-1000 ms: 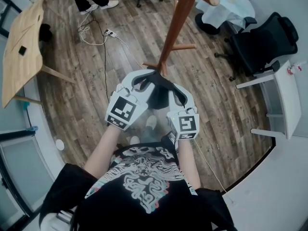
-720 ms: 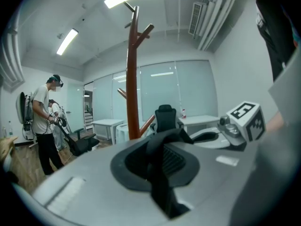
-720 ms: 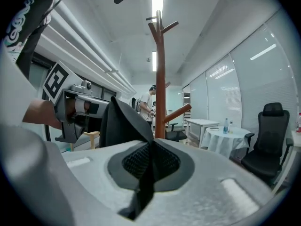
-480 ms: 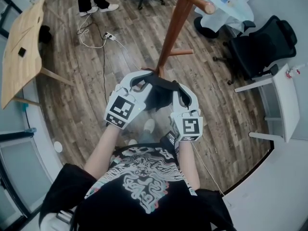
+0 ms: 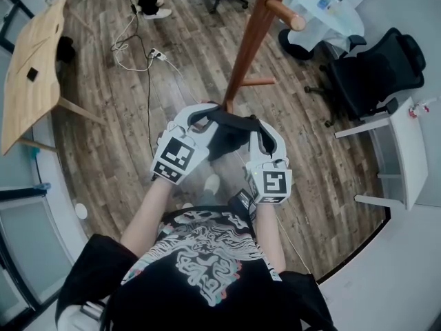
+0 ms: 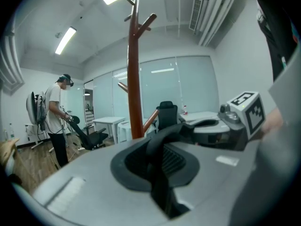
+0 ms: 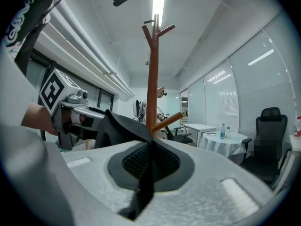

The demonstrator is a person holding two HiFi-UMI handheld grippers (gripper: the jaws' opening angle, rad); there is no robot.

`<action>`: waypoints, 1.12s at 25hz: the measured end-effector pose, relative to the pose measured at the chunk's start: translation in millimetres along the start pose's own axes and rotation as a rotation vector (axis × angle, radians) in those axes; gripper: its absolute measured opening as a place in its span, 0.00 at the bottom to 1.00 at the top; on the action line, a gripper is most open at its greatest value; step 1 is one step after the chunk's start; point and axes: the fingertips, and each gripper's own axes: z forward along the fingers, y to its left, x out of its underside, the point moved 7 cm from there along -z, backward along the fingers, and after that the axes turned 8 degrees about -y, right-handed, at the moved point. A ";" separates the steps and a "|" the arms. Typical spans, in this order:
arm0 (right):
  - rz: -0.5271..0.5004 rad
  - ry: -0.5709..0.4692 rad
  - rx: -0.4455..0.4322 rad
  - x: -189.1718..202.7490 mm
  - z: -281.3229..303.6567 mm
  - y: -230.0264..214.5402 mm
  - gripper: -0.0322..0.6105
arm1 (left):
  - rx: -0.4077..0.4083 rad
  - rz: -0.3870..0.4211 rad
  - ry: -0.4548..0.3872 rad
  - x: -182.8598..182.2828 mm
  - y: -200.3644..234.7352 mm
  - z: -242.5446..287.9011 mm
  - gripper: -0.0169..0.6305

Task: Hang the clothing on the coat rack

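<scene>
Left claw [image 5: 204, 113] and right claw [image 5: 258, 126] side by side, centre of head view. Both clenched on dark clothing [image 5: 227, 135]. Both gripper views show fabric strip pinched between jaws. Rest of garment bunched between the two claws, sagging. Coat rack [image 5: 249, 47] pole runs from just above claws to top edge, peg at upper right. Clothing close to pole, contact unclear, not on any peg. Black office chair [image 5: 377, 64] at right.
</scene>
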 end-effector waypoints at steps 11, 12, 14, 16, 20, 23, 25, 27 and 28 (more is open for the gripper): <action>-0.010 -0.013 -0.025 0.8 15.2 -14.0 0.05 | -0.025 -0.004 0.037 8.7 8.2 14.1 0.05; -0.013 -0.009 -0.024 0.0 16.3 -14.9 0.05 | -0.028 -0.005 0.042 10.4 9.0 14.9 0.05; -0.009 -0.012 -0.026 -0.9 18.9 -17.7 0.05 | -0.034 -0.007 0.051 12.9 9.9 17.2 0.05; -0.001 -0.025 -0.030 -0.5 22.9 -21.2 0.05 | -0.043 -0.004 0.061 14.4 10.9 20.2 0.05; -0.009 -0.023 -0.055 2.0 30.3 -24.8 0.05 | -0.057 0.000 0.081 18.7 15.2 24.8 0.05; -0.008 -0.031 -0.063 2.6 36.2 -28.2 0.05 | -0.061 0.004 0.092 20.9 17.8 28.9 0.05; -0.008 -0.038 -0.068 4.2 39.7 -30.6 0.05 | -0.064 0.007 0.097 22.8 19.2 31.4 0.05; -0.007 -0.039 -0.072 6.4 43.0 -31.6 0.05 | -0.068 0.006 0.103 26.1 20.8 33.0 0.05; -0.005 -0.038 -0.074 7.4 45.0 -32.0 0.05 | -0.070 0.006 0.108 27.7 22.0 33.9 0.05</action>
